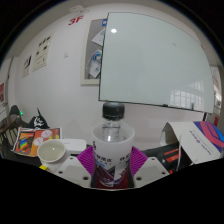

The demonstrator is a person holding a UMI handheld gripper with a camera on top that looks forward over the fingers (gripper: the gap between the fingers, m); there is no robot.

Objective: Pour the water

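Clamping its gripper [110,170] on the capped water bottle [111,135], both pads pressing it, pouring looks unstarted, the small bowl [51,150] nearby still waiting.

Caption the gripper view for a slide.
Gripper shut on a capped water bottle, a white bowl beside it.

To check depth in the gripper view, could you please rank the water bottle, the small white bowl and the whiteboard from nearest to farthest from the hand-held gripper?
1. Water bottle: between the hand-held gripper fingers, held.
2. Small white bowl: on the table, to the left.
3. Whiteboard: on the far wall.
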